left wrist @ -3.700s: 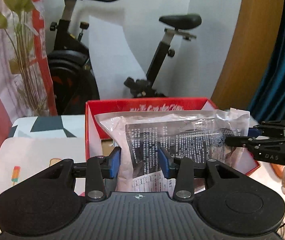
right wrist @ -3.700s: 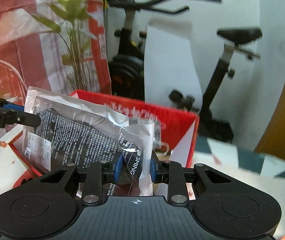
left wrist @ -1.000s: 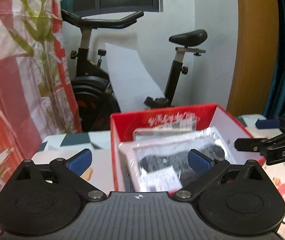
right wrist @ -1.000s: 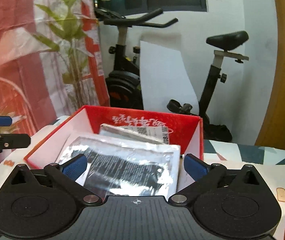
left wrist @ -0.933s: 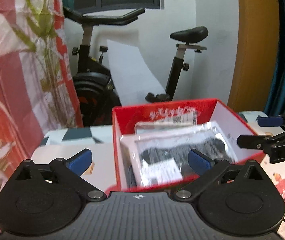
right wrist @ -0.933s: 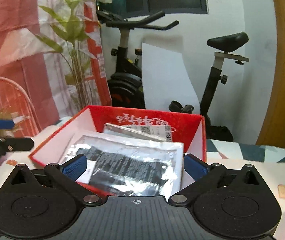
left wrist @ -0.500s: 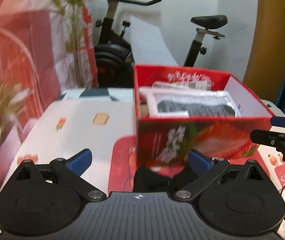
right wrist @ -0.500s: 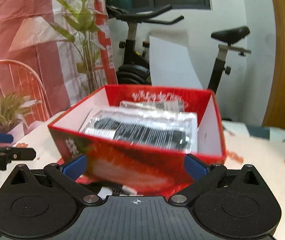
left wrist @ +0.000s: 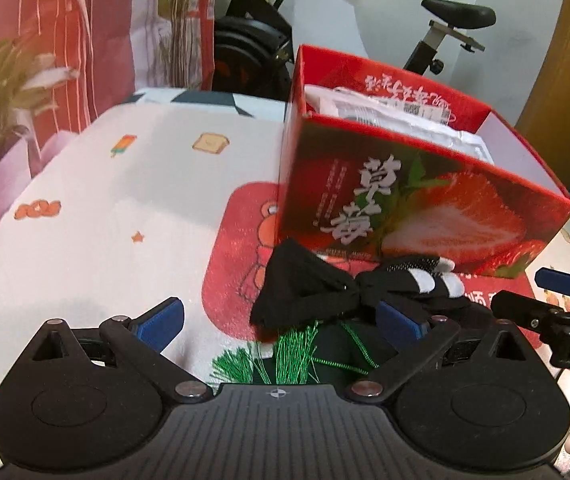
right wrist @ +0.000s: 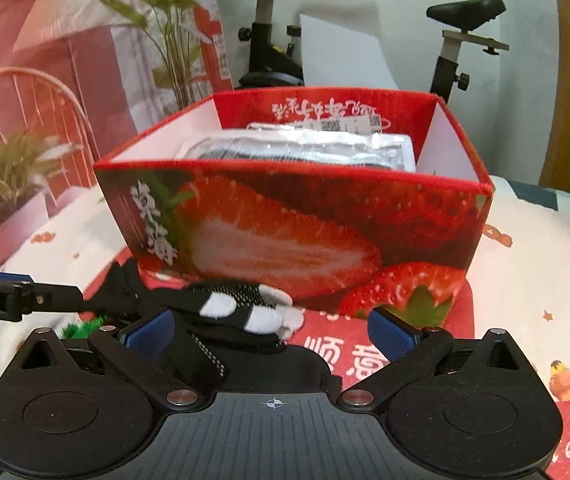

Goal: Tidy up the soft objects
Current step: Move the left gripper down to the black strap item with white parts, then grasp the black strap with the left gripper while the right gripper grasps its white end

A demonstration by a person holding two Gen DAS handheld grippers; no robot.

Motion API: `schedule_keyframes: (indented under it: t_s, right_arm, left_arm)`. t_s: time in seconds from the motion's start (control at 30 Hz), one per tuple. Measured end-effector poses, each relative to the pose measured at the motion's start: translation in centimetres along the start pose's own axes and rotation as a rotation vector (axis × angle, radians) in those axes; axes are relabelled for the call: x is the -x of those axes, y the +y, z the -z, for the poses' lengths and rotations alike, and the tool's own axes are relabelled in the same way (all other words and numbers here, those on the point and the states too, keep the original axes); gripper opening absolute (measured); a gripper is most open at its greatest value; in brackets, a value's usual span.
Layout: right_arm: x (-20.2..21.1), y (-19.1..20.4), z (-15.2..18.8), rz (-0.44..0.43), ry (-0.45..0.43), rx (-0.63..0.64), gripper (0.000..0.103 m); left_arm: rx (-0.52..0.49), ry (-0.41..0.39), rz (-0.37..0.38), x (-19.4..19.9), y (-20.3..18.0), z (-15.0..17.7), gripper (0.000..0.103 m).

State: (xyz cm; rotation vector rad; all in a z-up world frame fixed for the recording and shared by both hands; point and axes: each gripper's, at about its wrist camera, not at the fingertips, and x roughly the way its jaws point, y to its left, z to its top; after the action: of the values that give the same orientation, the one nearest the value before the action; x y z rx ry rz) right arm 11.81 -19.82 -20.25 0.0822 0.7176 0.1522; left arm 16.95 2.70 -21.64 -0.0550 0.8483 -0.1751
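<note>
- The left gripper (left wrist: pixel 281 316) hovered low over the surface, its blue-padded jaws spread wide and holding nothing.
- The right gripper (right wrist: pixel 271 330) was likewise spread wide and empty, at about the same height on the other side.
- The black fabric bundle (left wrist: pixel 337 292), a dark soft piece with white stripes at one end, lay on the surface just in front of the red strawberry box (left wrist: pixel 417 208), close against its near wall.
- Its long axis ran across the left view, roughly parallel to that wall: the broad dark end to the left, the striped end toward the right gripper.
- The bundle sat between the left jaws and slightly ahead of them, its right part overlapping the right-hand pad; in the right view the striped end (right wrist: pixel 241 304) lay left of centre, by the left-hand pad.
- Both grippers looked near enough to take it; I judged the left better centred on the body, the right on the striped end.
- Green tinsel-like threads (left wrist: pixel 285 356) lay under the near edge of the bundle.
- Plastic-wrapped packets (right wrist: pixel 305 148) already rested inside the box.
- The surface wore a white cloth (left wrist: pixel 97 216) with small cartoon prints and a red panel.
- Behind stood an exercise bike (right wrist: pixel 465 36), leafy plants (right wrist: pixel 1 176) and a red-and-white hanging.
</note>
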Motion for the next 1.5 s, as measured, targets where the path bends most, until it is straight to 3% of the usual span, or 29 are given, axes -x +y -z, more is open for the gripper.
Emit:
schedule_keyframes:
  t_s: [0.23,0.33,0.47,0.5,0.77,1.33,1.43,1.5]
  right_arm:
    - [-0.8,-1.4,-0.1,-0.027,0.015,-0.029,0.102]
    - [-1.7,-1.7,-0.4,-0.049,0.027,-0.039,0.093]
    - [-3.4,-2.0,-0.9,-0.056,0.044,-0.062,0.079]
    - [-3.8,-2.0,-0.9,-0.057,0.046,-0.068,0.076]
    - [-6.8,-1.9,-0.4,-0.066,0.075,-0.094,0.070]
    - [-6.7,0.2,1.1,-0.084,0.013,0.064,0.066]
    - [-6.5,-0.3,1.2,-0.092,0.006,0.048,0.061]
    - [-6.5,-0.7,1.1,-0.099,0.002,0.037,0.051]
  left_arm:
    - [0.015,-0.009,0.012,-0.9,0.9,-0.7,0.099]
    - [-0.010,-0.011,0.029,-1.7,1.0,-1.5,0.083]
    - [-0.029,-0.011,0.072,-3.2,1.2,-2.3,0.047]
    - [-0.029,0.001,0.075,-3.7,1.3,-2.5,0.044]
    - [-0.015,0.043,0.122,-6.4,1.7,-2.7,0.044]
    - [0.017,0.040,0.176,-6.9,2.1,-1.5,0.046]
    - [0.009,0.033,0.171,-6.9,1.8,-1.3,0.049]
    - [-0.001,0.030,0.169,-6.9,1.7,-1.2,0.052]
